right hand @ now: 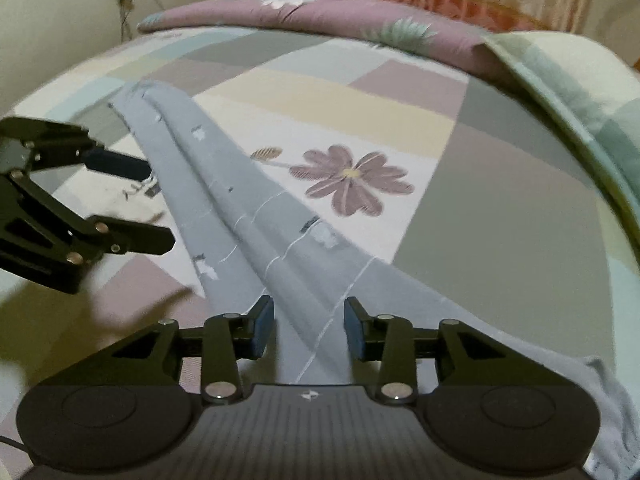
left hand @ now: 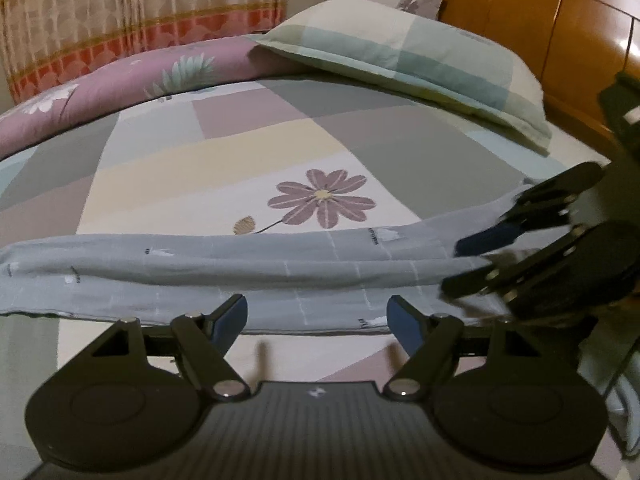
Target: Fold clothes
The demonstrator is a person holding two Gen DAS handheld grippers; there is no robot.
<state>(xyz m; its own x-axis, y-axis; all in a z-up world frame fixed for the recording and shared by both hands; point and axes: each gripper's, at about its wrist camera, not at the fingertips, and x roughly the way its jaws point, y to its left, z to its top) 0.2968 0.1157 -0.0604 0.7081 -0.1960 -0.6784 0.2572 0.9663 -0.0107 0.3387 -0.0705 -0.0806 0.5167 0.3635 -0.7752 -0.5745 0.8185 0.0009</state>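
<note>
Lying across the bed (left hand: 240, 152) as a long folded strip, the grey garment (left hand: 224, 272) stretches from side to side in the left wrist view, just past the tips of the left hand-held gripper (left hand: 316, 320) – its jaws stand wide apart with nothing between them, low over the patchwork sheet. The right hand-held gripper (right hand: 309, 326) is also spread open, holding nothing; the garment (right hand: 248, 208) runs lengthwise away from it, with one end passing under the gap between its fingers. In the left view the right one (left hand: 472, 264) reaches in from the right edge, tilted, over that end of the cloth – whether it touches is unclear. A checked pillow (left hand: 408, 52) and a mauve quilt (left hand: 120, 84) lie beyond
</note>
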